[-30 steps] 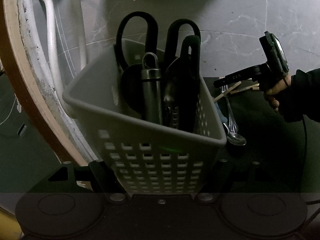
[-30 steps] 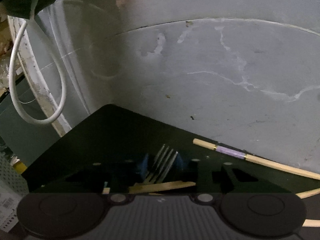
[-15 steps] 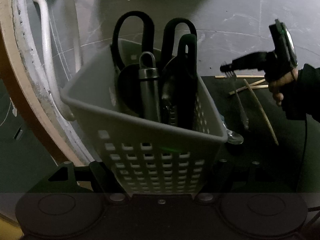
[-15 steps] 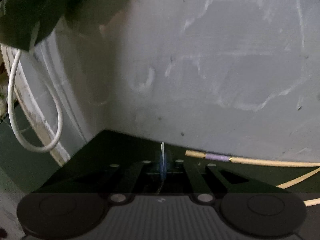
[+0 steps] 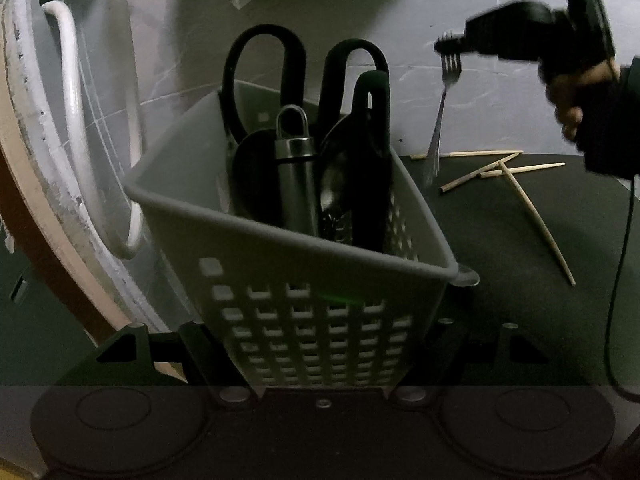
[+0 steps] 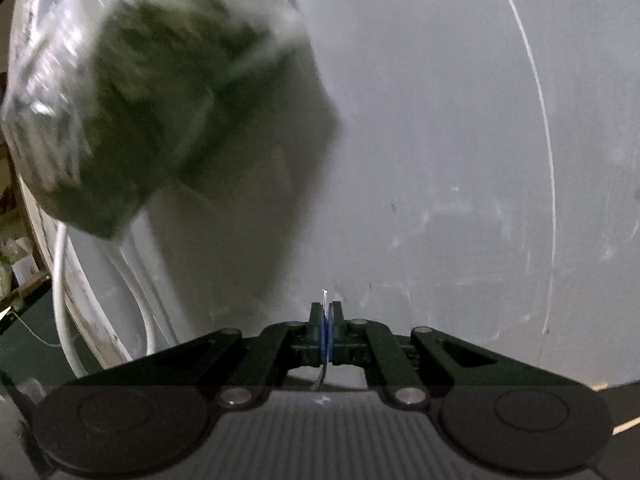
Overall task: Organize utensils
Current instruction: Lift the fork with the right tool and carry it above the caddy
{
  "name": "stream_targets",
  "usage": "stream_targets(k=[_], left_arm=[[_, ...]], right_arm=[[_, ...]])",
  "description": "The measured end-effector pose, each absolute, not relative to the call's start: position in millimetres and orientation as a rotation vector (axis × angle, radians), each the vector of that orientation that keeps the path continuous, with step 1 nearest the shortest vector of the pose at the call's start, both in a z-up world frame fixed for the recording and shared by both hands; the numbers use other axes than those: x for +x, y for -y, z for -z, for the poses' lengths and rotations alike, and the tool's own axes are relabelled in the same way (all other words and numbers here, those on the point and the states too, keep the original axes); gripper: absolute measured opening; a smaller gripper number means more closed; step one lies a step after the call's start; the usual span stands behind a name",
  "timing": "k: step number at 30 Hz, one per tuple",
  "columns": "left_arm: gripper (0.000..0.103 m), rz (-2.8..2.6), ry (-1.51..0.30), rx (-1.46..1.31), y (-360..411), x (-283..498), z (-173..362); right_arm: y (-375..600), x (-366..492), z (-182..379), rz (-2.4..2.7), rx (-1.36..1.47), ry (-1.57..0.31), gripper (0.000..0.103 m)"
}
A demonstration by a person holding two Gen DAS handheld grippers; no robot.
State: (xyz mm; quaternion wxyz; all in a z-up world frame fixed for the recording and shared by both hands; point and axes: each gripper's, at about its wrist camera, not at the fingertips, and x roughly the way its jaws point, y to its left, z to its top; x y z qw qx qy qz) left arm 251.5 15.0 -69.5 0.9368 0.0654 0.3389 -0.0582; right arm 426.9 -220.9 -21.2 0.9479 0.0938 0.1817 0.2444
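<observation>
Fork lifted clear of bench

Left wrist view: left gripper fingers clamped on grey perforated caddy holding scissors and dark utensils. Right gripper, low at bench a second ago, now holds fork aloft by its tines beside caddy; chopsticks remain on bench.

Right wrist view: fingers pinched on fork edge; wall fills view. Judged next: drop into caddy.
</observation>
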Motion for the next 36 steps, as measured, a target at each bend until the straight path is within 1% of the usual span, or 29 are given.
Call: stream_targets(k=[6, 16, 25, 36], left_arm=[[0.077, 0.147, -0.68, 0.139, -24.0, 253.2, 73.4], [0.077, 0.174, -0.667, 0.148, -30.8, 244.4, 74.5], [0.077, 0.175, -0.665, 0.148, -29.2, 246.7, 75.2], [0.077, 0.165, -0.666, 0.146, -25.3, 248.1, 74.7]], right_arm=[[216.3, 408.7, -15.5, -0.475, 0.167, -0.308, 0.002], [201.4, 382.3, -58.2, -0.442, 0.115, -0.262, 0.002], [183.2, 371.1, -81.2, -0.483, 0.097, -0.214, 0.002], [168.5, 323.4, -105.0, -0.619, 0.161, -0.117, 0.003]])
